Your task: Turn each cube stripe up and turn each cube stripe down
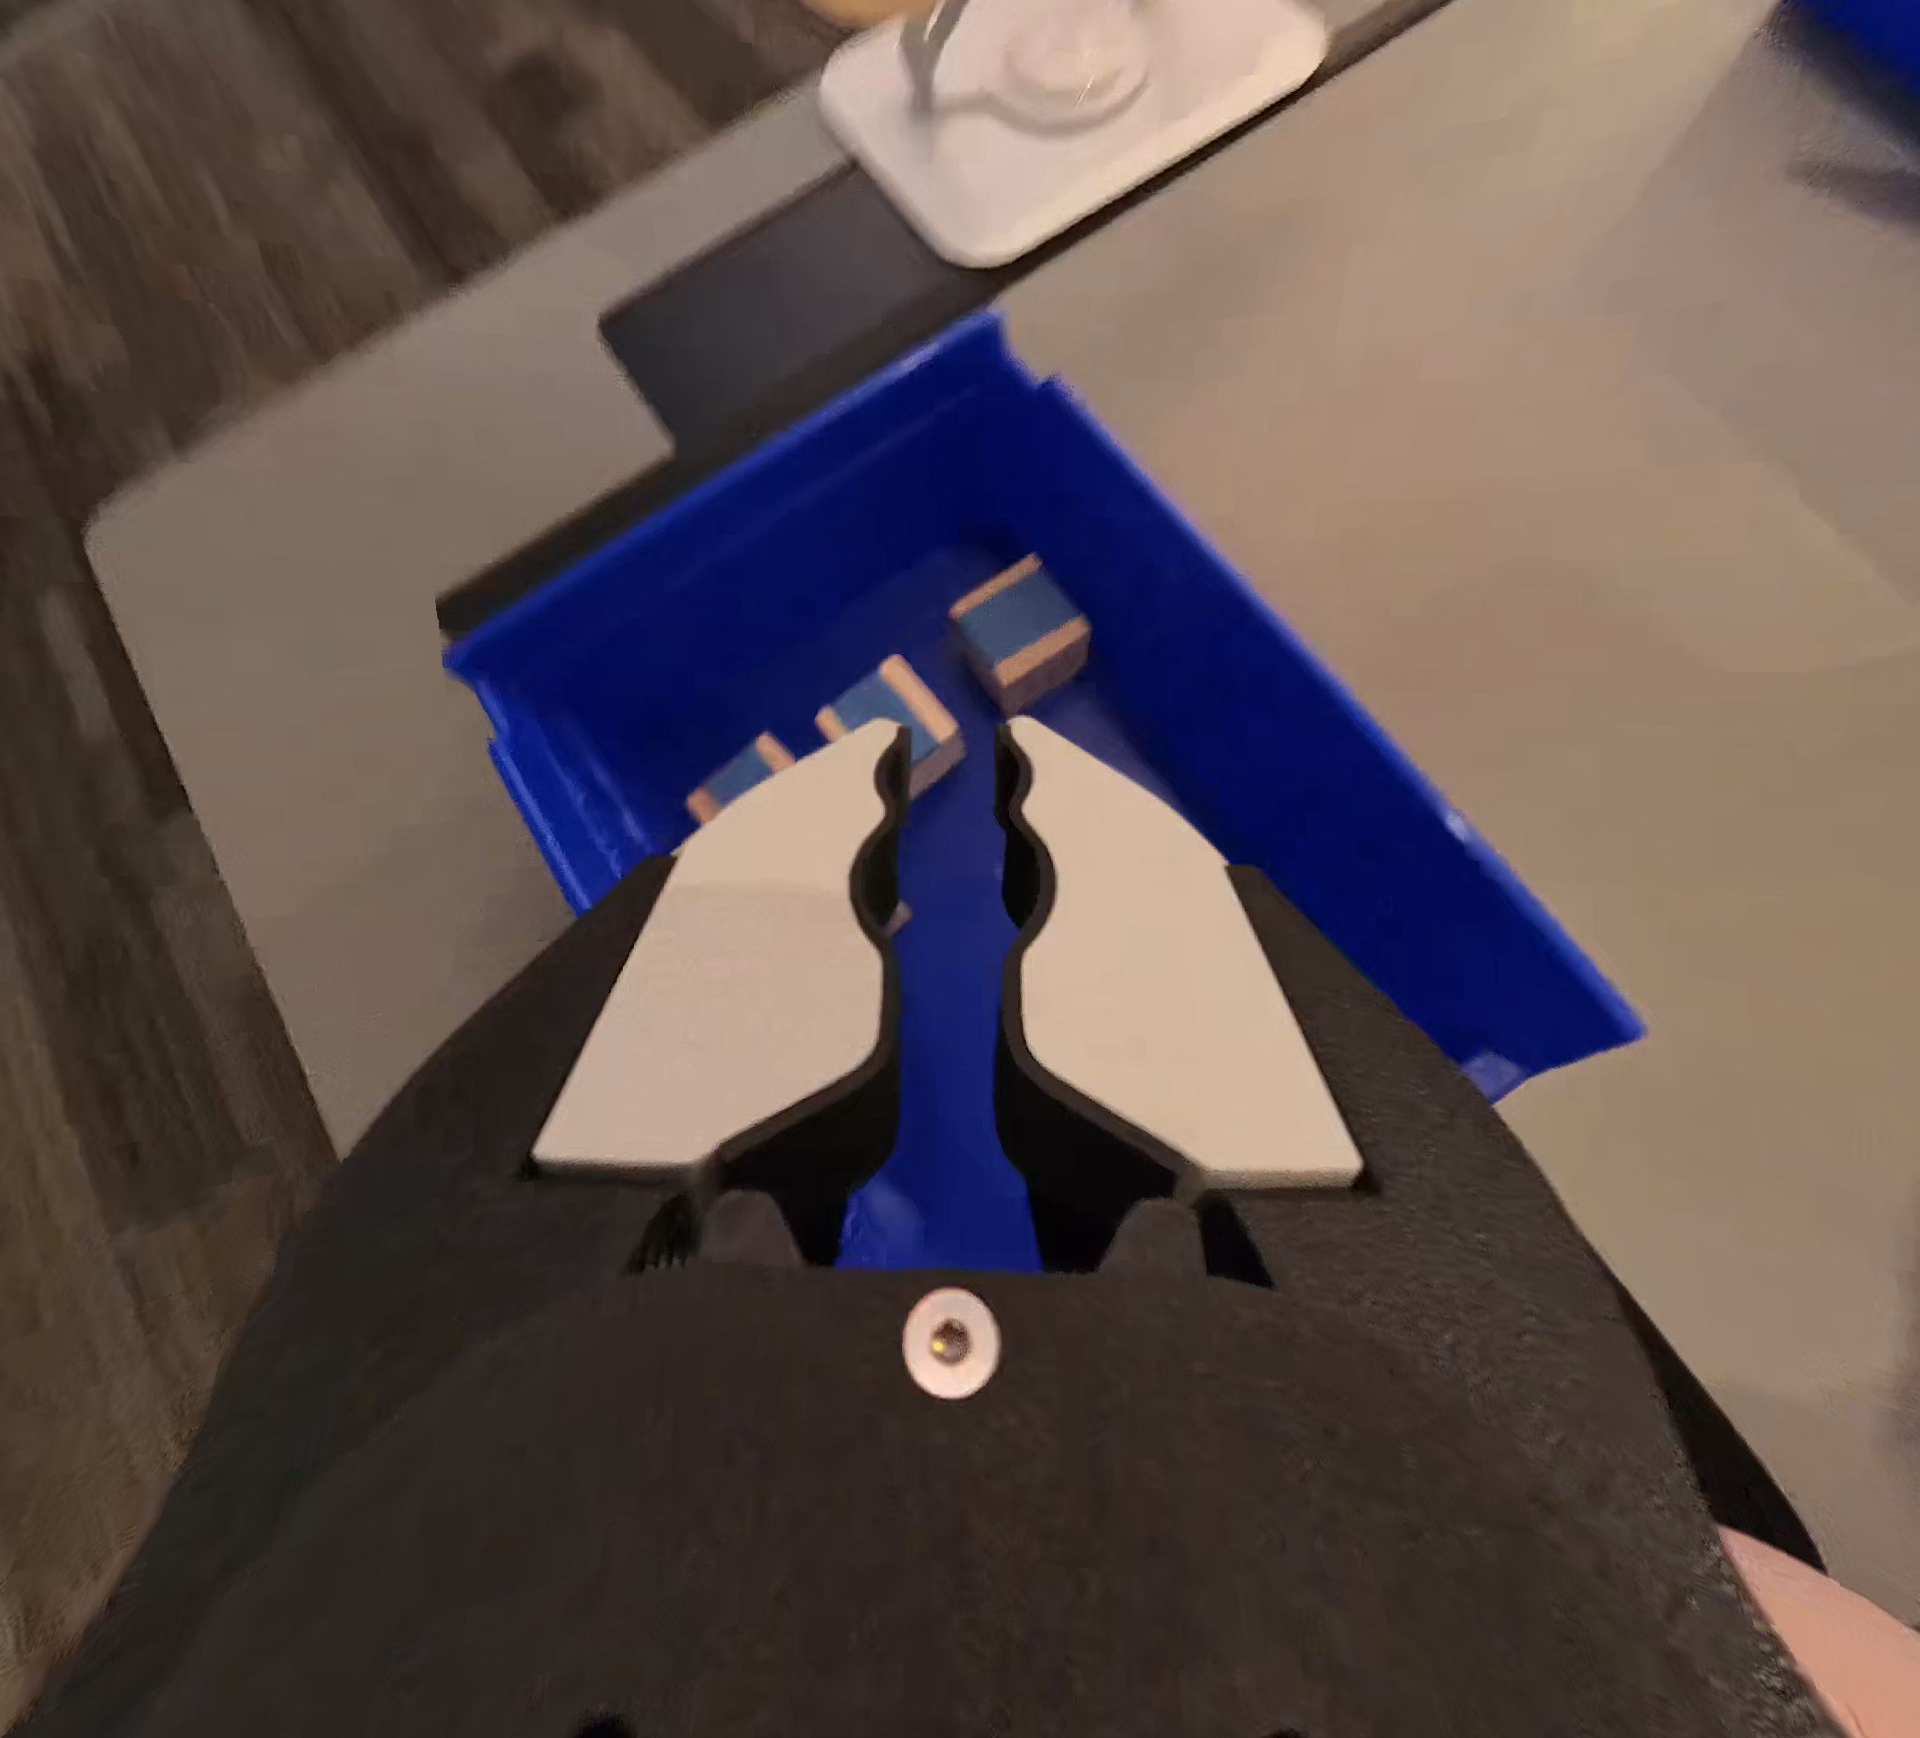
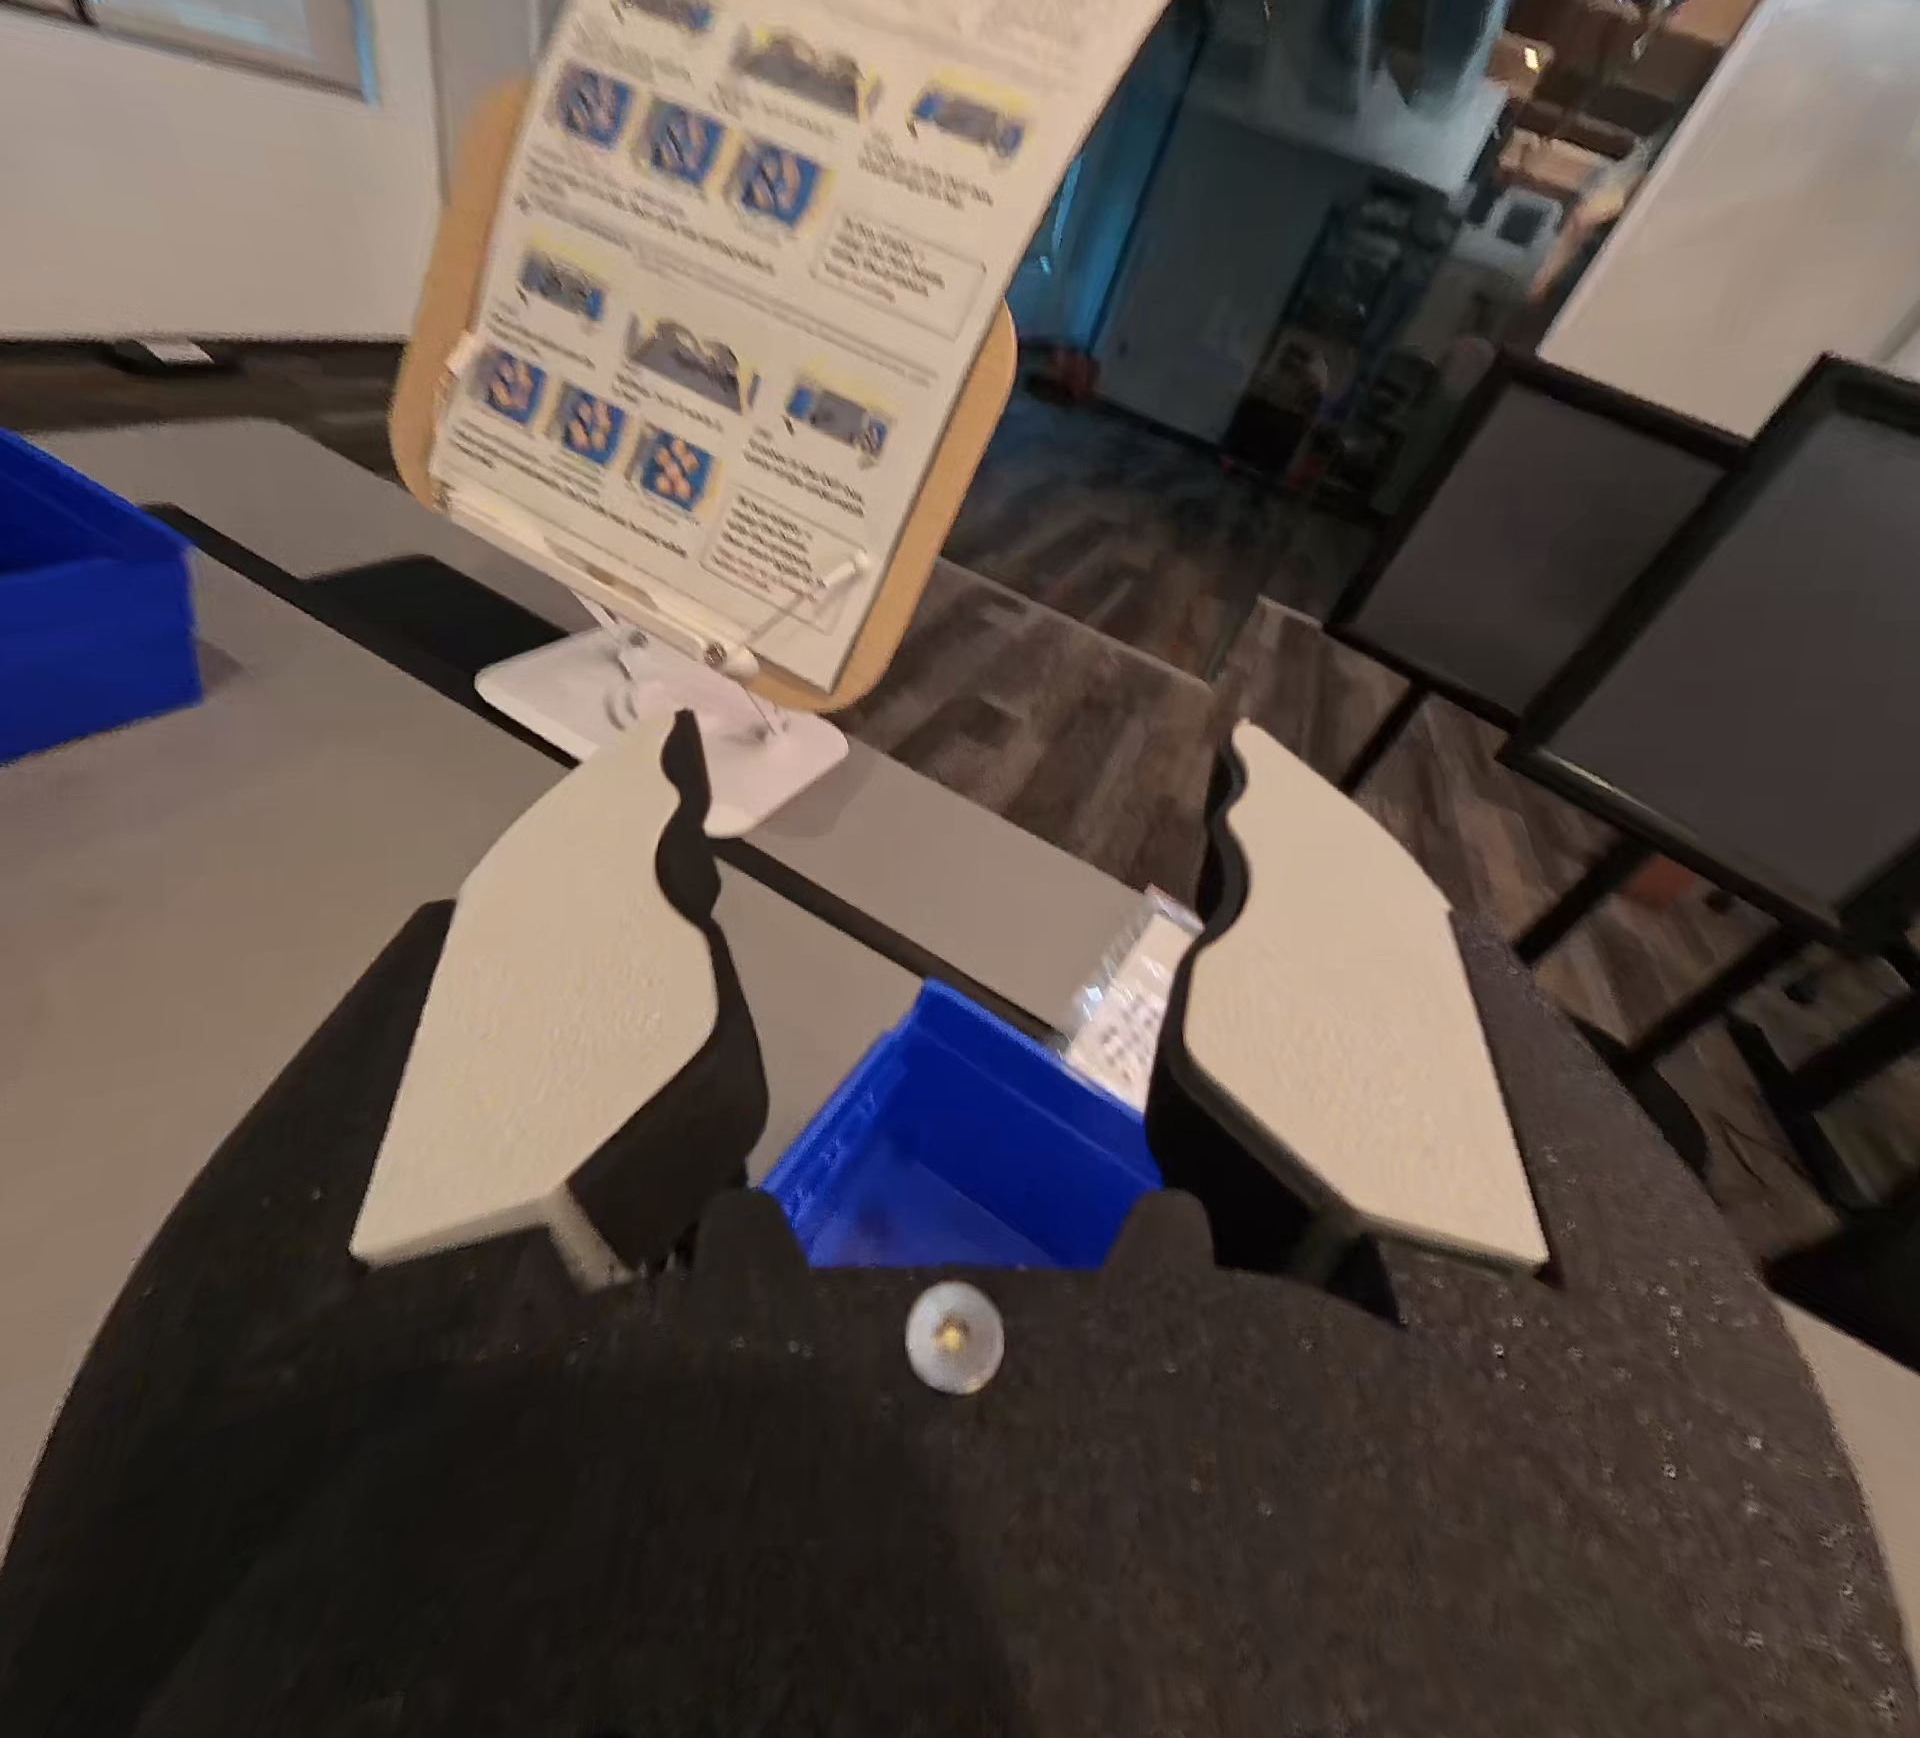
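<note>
In the left wrist view a blue bin (image 1: pixel 1195 649) sits on the grey table and holds three wooden cubes with a blue stripe. One cube (image 1: pixel 1023 634) lies near the bin's far corner, stripe on top. A second cube (image 1: pixel 894 717) lies just past my left fingertips. A third cube (image 1: pixel 738 774) is partly hidden behind my left finger. My left gripper (image 1: pixel 951 732) hovers over the bin, jaws a narrow gap apart and empty. My right gripper (image 2: pixel 951 743) is wide open and empty above another blue bin (image 2: pixel 966 1138), whose inside is mostly hidden.
An instruction sheet on a tan board with a white stand (image 2: pixel 748 234) stands at the table's far edge; its base shows in the left wrist view (image 1: pixel 1070 119). A blue bin (image 2: pixel 83 608) sits at the left. A clear packet (image 2: pixel 1127 992) lies beside the right bin. Black panels (image 2: pixel 1766 701) stand on the floor.
</note>
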Available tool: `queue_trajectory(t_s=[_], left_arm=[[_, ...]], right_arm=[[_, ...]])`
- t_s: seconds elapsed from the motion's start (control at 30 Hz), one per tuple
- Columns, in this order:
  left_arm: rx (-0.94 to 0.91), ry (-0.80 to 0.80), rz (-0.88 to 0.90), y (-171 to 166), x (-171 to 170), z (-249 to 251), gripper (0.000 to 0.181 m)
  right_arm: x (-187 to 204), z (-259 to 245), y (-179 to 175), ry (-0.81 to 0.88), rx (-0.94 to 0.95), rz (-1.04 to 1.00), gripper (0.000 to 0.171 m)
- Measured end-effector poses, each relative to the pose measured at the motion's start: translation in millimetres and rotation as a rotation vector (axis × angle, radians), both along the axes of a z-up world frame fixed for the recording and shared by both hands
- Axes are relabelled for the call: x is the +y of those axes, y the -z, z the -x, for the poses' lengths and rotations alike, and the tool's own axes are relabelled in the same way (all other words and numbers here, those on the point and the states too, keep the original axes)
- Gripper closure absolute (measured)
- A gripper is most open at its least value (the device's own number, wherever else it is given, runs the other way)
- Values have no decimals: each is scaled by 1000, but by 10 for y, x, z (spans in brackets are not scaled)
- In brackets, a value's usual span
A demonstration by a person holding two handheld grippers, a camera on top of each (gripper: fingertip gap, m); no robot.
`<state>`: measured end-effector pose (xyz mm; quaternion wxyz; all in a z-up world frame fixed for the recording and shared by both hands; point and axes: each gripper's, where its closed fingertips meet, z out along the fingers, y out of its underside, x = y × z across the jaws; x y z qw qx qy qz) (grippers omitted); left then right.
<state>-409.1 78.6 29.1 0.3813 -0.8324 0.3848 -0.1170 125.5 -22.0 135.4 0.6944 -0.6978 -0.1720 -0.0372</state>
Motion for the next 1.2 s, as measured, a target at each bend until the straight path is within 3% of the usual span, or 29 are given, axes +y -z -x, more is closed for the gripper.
queue_trajectory(t_s=[0.1, 0.2, 0.3, 0.37, 0.6, 0.73, 0.83, 0.9, 1.03, 1.1, 1.2], left_arm=[[70, -162, 126, 292, 191, 216, 167], [9, -93, 164, 336, 206, 43, 171], [-134, -22, 89, 127, 238, -198, 176], [-194, -56, 69, 48, 286, -260, 181], [-266, -146, -65, 78, 387, -298, 181], [-276, -170, -389, -200, 157, -198, 181], [-237, -226, -589, -448, -155, -132, 180], [-249, -256, -609, -481, -315, -166, 163], [-514, -274, -446, -430, -511, -386, 160], [-701, -208, -387, -498, -663, -546, 161], [-850, -166, -461, -660, -881, -622, 181]], right_arm=[[-109, 89, -178, -95, 32, -115, 81], [-270, 88, -351, -142, 37, -213, 89], [-461, 45, -526, -168, 42, -334, 106], [-560, 4, -611, -182, 71, -383, 116], [-674, -76, -686, -203, 95, -422, 171], [-667, -73, -722, -184, 127, -390, 170], [-699, -78, -766, -138, 58, -482, 170], [-660, -25, -703, -124, -28, -481, 170], [-592, 238, -587, -232, -49, -435, 170], [-628, 520, -487, -447, 16, -348, 149], [-652, 701, -496, -621, 213, -301, 145]])
